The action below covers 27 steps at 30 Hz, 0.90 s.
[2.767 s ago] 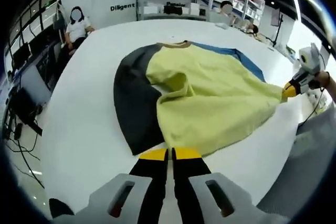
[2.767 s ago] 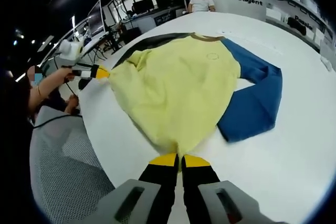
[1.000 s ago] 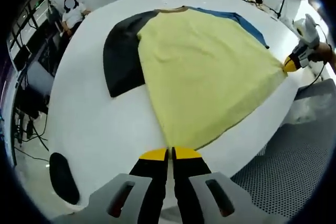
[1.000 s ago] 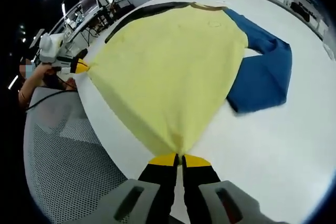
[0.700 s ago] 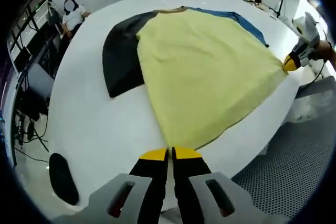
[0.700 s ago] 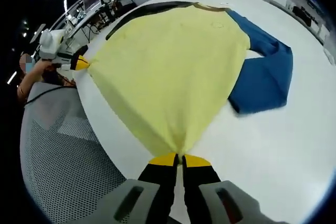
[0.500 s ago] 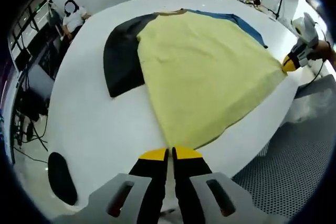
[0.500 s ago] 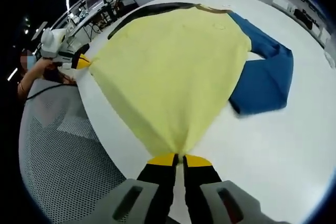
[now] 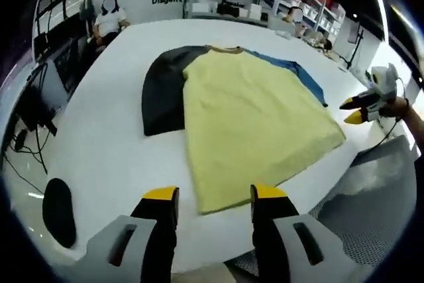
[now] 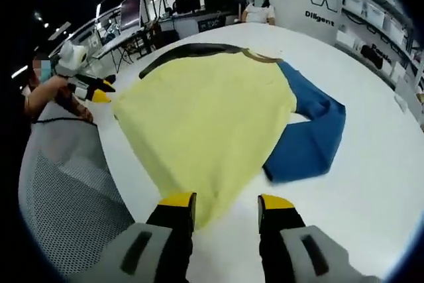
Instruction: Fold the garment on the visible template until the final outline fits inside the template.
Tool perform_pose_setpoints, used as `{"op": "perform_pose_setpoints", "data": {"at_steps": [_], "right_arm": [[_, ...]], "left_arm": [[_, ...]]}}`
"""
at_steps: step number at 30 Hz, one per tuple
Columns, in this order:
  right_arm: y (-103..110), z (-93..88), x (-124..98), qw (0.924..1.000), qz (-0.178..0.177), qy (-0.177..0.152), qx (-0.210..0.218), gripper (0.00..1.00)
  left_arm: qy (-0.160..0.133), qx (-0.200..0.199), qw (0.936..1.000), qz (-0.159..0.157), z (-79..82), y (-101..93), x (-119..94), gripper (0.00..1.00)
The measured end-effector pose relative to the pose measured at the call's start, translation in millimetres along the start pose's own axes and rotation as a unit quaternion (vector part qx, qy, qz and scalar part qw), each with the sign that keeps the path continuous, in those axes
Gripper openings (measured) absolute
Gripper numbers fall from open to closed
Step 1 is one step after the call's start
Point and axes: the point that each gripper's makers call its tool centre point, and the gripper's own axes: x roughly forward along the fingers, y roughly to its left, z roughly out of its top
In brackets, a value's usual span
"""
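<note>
In the left gripper view the left gripper (image 9: 213,197) hangs with its jaws spread and nothing between them; just ahead of its tips lies the near hem corner of the yellow shirt (image 9: 252,120), flat on the white table (image 9: 99,144). Ahead and to the left of it the black sleeve (image 9: 162,91) is spread out, ahead and to the right a strip of the blue sleeve (image 9: 301,74) shows, and far right the right gripper (image 9: 352,109) hovers at the other hem corner with its yellow tips apart. In the right gripper view its jaws are likewise spread and empty, the hem just ahead and the blue sleeve (image 10: 311,137) doubled back ahead to the right. I can make out no template outline. The shirt looks laid flat and let go, so folding proper seems about to start; next likely calls for closing on a sleeve or side edge and carrying it across the body
</note>
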Motion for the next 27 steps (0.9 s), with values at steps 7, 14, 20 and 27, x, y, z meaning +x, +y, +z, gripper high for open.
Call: {"op": "perform_pose_setpoints", "data": {"at_steps": [7, 14, 20, 27], "right_arm": [[-20, 11.9, 1, 0.9997, -0.017, -0.018, -0.008, 0.49], [-33, 17.5, 6, 0.9992, -0.022, -0.032, 0.007, 0.57], [-45, 16.7, 13, 0.9994, -0.020, -0.025, 0.012, 0.58], [-56, 11.1, 24, 0.9997, -0.020, -0.014, 0.004, 0.46]], "left_arm": [[-0.023, 0.016, 0.9996, 0.009, 6.2, -4.3, -3, 0.72], [-0.051, 0.021, 0.9984, 0.012, 17.9, -9.5, -11, 0.88], [-0.054, 0.040, 0.9977, 0.008, 24.6, -14.6, -13, 0.97], [-0.076, 0.026, 0.9967, -0.004, 35.1, -22.2, -15, 0.99]]}}
